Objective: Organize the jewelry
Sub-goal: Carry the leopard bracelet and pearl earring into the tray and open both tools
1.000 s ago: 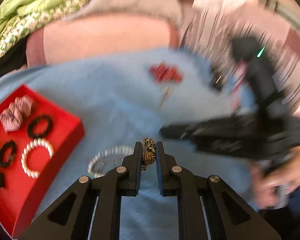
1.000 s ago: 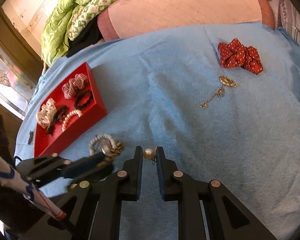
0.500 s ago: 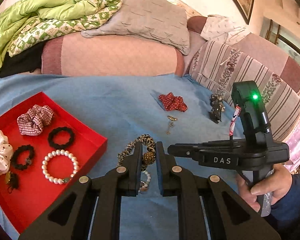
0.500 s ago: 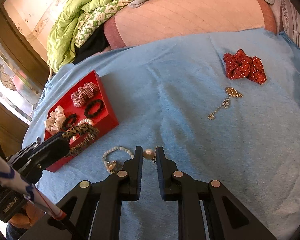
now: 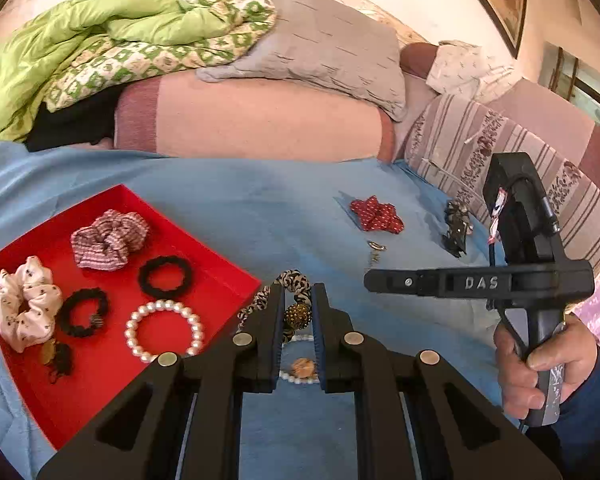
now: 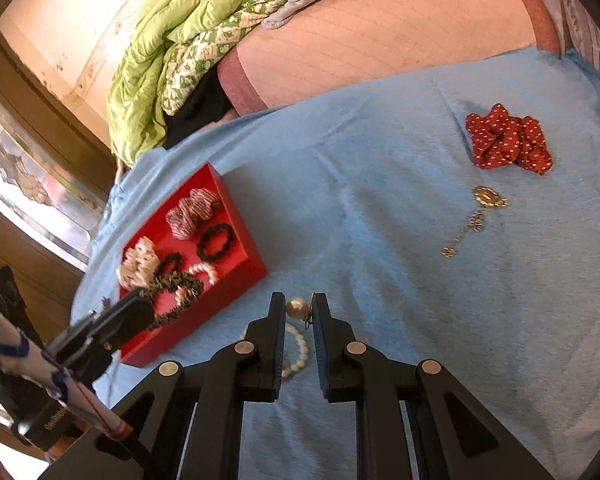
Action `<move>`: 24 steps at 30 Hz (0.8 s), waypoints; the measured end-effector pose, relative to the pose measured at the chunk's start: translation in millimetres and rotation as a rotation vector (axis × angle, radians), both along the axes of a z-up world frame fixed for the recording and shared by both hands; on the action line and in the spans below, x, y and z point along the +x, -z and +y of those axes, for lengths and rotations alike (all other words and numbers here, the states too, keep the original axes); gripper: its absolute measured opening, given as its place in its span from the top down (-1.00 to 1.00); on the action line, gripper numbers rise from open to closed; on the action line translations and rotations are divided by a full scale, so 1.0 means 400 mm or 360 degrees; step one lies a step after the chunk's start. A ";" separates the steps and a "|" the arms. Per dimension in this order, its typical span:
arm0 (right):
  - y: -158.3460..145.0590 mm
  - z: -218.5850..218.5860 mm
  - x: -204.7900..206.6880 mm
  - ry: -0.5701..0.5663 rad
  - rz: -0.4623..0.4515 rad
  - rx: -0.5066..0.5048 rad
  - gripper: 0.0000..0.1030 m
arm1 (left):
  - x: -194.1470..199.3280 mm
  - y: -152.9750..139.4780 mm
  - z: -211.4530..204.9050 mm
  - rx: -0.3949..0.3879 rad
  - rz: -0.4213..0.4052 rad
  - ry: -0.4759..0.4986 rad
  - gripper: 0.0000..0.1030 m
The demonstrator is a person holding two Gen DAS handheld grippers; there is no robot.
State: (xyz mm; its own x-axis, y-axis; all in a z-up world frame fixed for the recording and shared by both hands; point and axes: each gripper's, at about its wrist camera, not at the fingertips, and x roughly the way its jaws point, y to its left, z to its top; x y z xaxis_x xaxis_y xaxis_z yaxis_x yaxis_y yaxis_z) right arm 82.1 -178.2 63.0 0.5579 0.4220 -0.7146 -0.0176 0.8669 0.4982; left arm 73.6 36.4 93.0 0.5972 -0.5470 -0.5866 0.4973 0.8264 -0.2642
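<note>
At the far left we see the red tray (image 5: 228,276) on the blue blanket (image 5: 260,208). It holds a cream scrunchie (image 5: 24,304), a striped pink scrunchie (image 5: 108,240), two black hair ties (image 5: 164,276) and a pearl bracelet (image 5: 164,332).

Moving right, our left gripper (image 5: 298,312) has its fingers nearly closed on a leopard-print bracelet (image 5: 294,282), pinching its gold studded bead, so the band hangs lifted just past the tray's near corner. In the right wrist view that bracelet (image 6: 176,292) dangles above the tray (image 6: 236,216).

Below and between the left fingers, a second pearl bracelet (image 5: 300,372) lies on the blanket.

Our right gripper (image 6: 296,310) is likewise almost closed, and it holds a pearl earring (image 6: 296,307) between its fingers, above that loose bracelet (image 6: 298,350).

Further right on the blanket lie a gold chain (image 6: 474,220), then a red polka-dot scrunchie (image 6: 508,142) just beyond it, and a dark hair clip (image 5: 456,228) near the striped cushion (image 5: 460,148). At the far right a hand (image 5: 540,364) grips the right gripper's handle.
</note>
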 end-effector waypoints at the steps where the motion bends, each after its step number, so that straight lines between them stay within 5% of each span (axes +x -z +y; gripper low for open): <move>1: -0.003 0.004 0.006 -0.0003 -0.0002 0.0027 0.72 | 0.001 -0.001 0.008 0.0002 0.0000 -0.0013 0.75; 24: 0.014 0.297 0.102 -0.0251 -0.0074 0.0126 0.72 | 0.053 0.064 0.248 0.0069 0.0200 -0.0454 0.75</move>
State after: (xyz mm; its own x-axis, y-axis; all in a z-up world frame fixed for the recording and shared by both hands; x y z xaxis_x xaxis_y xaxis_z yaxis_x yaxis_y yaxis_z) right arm 122.9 -59.4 57.4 0.5122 0.5608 -0.6505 -0.1750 0.8096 0.5602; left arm 94.8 135.7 67.4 0.6441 -0.3408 -0.6848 0.2097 0.9396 -0.2703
